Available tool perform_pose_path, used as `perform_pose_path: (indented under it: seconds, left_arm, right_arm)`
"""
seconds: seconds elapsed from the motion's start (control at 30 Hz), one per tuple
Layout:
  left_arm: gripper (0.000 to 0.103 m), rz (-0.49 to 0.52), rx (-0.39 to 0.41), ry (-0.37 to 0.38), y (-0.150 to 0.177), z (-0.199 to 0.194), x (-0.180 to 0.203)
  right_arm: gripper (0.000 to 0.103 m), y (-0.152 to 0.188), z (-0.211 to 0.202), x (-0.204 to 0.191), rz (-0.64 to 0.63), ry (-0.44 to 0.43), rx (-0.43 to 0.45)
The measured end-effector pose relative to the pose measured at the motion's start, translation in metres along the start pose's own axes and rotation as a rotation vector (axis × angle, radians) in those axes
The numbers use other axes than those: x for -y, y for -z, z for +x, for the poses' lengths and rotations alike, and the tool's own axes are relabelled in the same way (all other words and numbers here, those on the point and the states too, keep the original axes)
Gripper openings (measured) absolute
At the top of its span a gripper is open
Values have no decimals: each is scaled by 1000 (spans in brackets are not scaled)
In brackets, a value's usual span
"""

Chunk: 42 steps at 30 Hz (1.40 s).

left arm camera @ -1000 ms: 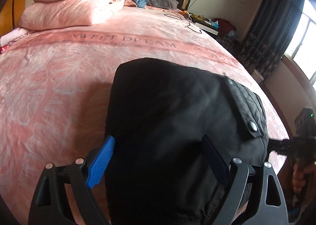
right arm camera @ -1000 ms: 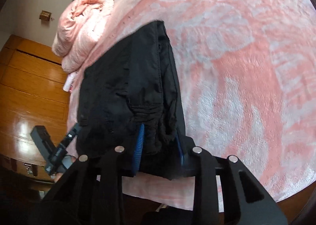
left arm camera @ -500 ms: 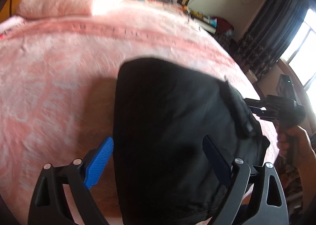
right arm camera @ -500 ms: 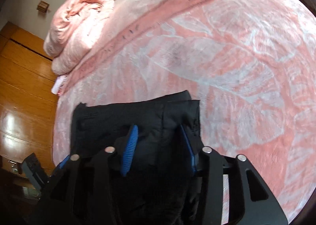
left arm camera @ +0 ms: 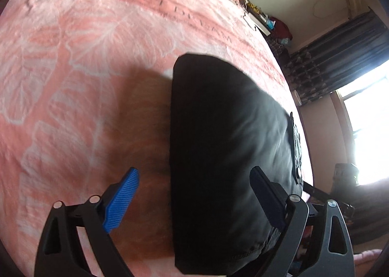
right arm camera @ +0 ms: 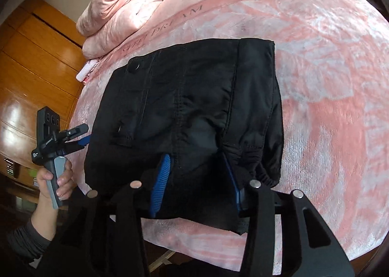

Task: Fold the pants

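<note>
The black pants [left arm camera: 226,131] lie as a folded, thick rectangle on the pink bed blanket [left arm camera: 85,70]. My left gripper [left arm camera: 194,192] stands wide open over their left edge, with one blue pad above bare blanket and the other over the cloth. In the right wrist view the pants [right arm camera: 194,97] show a buttoned pocket flap and a gathered waistband at the near edge. My right gripper [right arm camera: 195,179] has that waistband between its pads, which stand apart and do not pinch it. A hand [right arm camera: 53,179] holds the left gripper [right arm camera: 81,136] at the pants' left side.
A folded pink quilt [right arm camera: 126,2] sits at the head of the bed. A wooden wardrobe [right arm camera: 31,58] stands to the left. The bed's near edge runs just under my right gripper. A cluttered nightstand [left arm camera: 262,19], dark curtain [left arm camera: 340,53] and bright window [left arm camera: 369,131] lie beyond.
The right gripper's jaws widened and the bunched waistband settled flat onto the bed. The left gripper slid left, so its left pad is now off the pants.
</note>
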State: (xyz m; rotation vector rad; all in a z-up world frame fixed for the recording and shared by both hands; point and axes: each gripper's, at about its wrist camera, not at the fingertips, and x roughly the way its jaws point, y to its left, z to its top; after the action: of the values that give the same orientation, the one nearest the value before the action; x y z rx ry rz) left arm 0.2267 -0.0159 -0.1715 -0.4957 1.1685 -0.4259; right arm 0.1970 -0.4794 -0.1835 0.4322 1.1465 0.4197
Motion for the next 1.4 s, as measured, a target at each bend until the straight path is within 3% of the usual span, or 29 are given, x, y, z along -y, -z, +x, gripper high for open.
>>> perform_pose_path:
  seconds: [0.03, 0.1, 0.17, 0.2, 0.33, 0.5, 0.73, 0.93, 1.03, 1.1, 1.17, 1.4]
  left_arm:
    - [93, -10, -15, 19, -2, -2, -5]
    - [93, -26, -30, 84, -8, -10, -15]
    - [99, -58, -59, 182, -20, -13, -26]
    - [99, -71, -78, 220, -25, -11, -31]
    - [99, -80, -153, 284, -43, 7, -38]
    - [99, -75, -245, 328, -49, 46, -41]
    - [99, -105, -270, 405, -49, 81, -35]
    - [98, -98, -308, 444, -49, 98, -19]
    - [69, -58, -301, 382, -42, 100, -9]
    - [49, -57, -283, 380, -44, 94, -7]
    - [34, -28, -269, 365, -49, 85, 0]
    - [29, 30, -173, 281, -100, 49, 7]
  right_arm:
    - [43, -3, -10, 0, 19, -29, 10]
    - [77, -6, -40, -1, 17, -71, 64]
    - [99, -11, -60, 12, 53, -92, 87]
    - [100, -14, -63, 30, 111, -135, 70]
    - [100, -16, -36, 86, 302, -203, -70]
    - [100, -15, -3, 108, 348, -243, -166]
    - [101, -36, 29, 94, 324, -354, -191]
    - [101, -47, 56, 67, 259, -390, -215]
    - [92, -49, 55, 51, 193, -363, -191]
    - [63, -51, 49, 44, 170, -369, -169]
    - [51, -56, 39, 36, 147, -378, -150]
    - [47, -113, 42, -22, 42, -366, -117]
